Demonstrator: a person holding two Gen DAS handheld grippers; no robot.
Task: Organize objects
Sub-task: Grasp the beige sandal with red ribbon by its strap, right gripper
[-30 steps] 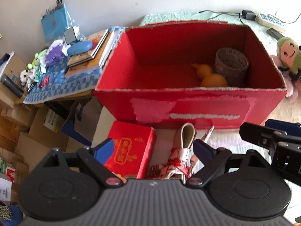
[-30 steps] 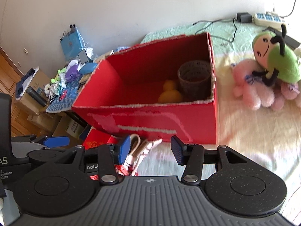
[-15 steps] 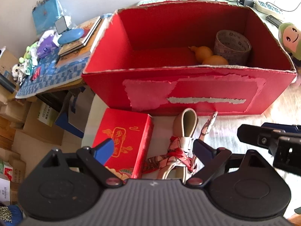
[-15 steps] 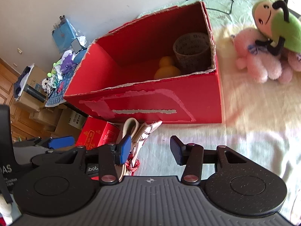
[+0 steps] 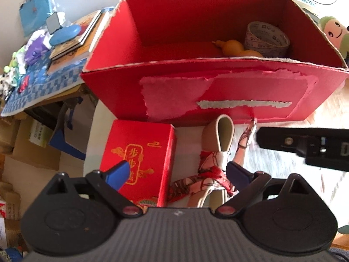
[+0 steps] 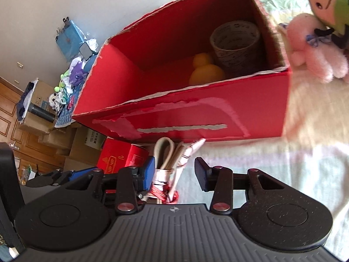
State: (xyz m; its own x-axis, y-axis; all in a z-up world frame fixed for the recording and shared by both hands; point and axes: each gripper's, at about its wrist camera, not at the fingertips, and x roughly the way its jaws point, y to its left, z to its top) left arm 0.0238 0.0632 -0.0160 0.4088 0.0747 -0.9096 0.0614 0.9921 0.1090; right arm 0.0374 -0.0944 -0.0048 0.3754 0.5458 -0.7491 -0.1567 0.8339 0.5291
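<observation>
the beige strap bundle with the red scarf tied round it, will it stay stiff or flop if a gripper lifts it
The strap bundle is looped, soft-looking material, so it would probably sag. The red scarf has loose tails that would likely dangle. It looks light, and nothing suggests it would roll.

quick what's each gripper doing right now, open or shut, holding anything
Left gripper: open, empty, fingers either side of the small red box and the scarf-tied strap.
Right gripper: open, empty.
</observation>
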